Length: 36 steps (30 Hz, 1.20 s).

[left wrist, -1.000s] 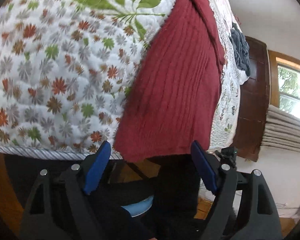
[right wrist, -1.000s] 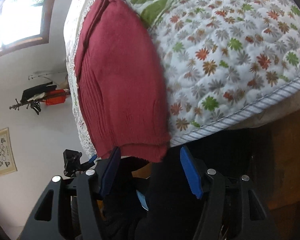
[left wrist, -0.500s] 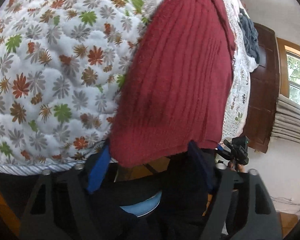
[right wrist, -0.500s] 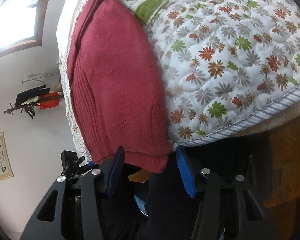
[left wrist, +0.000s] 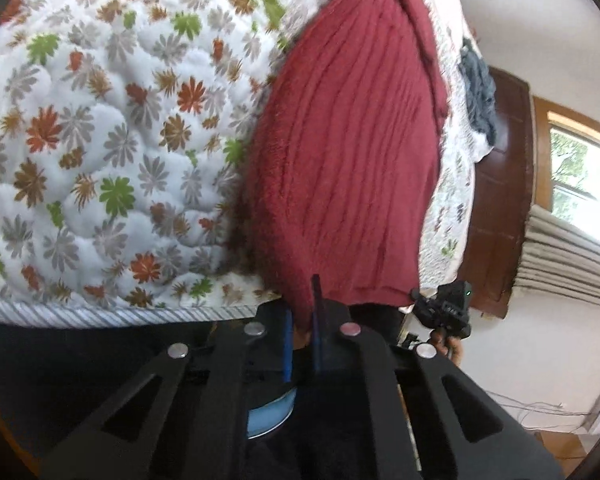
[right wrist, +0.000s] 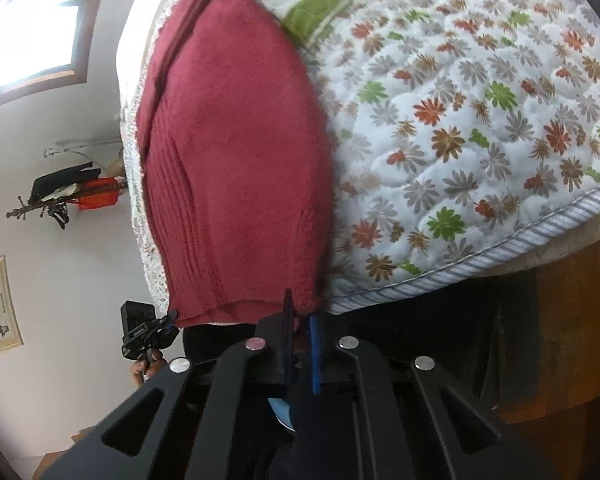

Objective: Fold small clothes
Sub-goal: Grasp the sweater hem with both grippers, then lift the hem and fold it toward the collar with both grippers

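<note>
Red knit garment [left wrist: 352, 168] lies flat on the floral quilt [left wrist: 100, 152], its near hem hanging just past the quilt's striped edge [left wrist: 100, 314]. Left gripper [left wrist: 300, 320]: jaws pressed nearly together, pinching the hem at its left corner; cloth visible between the blue pads [left wrist: 287, 344]. Right gripper [right wrist: 300, 324]: same story, jaws closed on the hem at the right corner, red fabric caught between the pads. From the right wrist view the garment [right wrist: 236, 152] runs away from the camera along the left side of the quilt [right wrist: 480, 120], ribbed section on its left half. Each gripper shows in the other's camera, at the opposite hem corner. A grey cloth [left wrist: 478, 88] sits at the far edge of the bed, well apart from the red one. Window [left wrist: 580, 184] at right in the left view.
</note>
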Tool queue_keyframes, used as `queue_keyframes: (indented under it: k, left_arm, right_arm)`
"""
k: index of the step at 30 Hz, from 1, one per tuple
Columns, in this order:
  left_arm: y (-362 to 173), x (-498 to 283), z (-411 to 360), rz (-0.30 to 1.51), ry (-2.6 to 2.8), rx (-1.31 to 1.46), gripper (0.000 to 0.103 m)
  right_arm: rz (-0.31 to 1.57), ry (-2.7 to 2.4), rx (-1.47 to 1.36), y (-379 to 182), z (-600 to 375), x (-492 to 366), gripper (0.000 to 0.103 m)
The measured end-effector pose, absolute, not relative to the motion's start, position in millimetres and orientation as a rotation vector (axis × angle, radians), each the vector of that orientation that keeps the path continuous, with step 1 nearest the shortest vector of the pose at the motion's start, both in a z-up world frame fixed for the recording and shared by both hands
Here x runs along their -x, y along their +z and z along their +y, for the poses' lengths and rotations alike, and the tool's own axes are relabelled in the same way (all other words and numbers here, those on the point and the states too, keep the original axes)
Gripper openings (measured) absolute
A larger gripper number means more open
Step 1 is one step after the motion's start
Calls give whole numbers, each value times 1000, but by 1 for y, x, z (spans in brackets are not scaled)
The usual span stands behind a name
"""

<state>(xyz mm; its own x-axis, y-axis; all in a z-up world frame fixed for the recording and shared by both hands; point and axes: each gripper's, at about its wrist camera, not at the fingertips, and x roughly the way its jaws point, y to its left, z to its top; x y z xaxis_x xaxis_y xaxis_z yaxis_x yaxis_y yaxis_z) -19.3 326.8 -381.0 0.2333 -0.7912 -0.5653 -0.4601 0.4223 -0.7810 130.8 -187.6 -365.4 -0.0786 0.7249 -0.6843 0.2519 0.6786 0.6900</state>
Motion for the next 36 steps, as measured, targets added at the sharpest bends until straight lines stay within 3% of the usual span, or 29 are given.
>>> queue_keyframes:
  k: [8,20,27,36]
  left_arm:
    - [-327,21,337,1229,-371,1246,4]
    - [-268,-33,356,1107,-398,1229,4]
    - [-269,-84,382,1101,-350,1243,4]
    - [-311,-167,403,1181,-251,1241,4]
  right_arm:
    - [1515,548,-880,-321,-186,-138,5]
    - [1375,616,-878,-260,-178,-200,5]
    - [1355,595,-866,-258,-175,-250,5]
    - [1415,520,-837,-293,-159,-329,5]
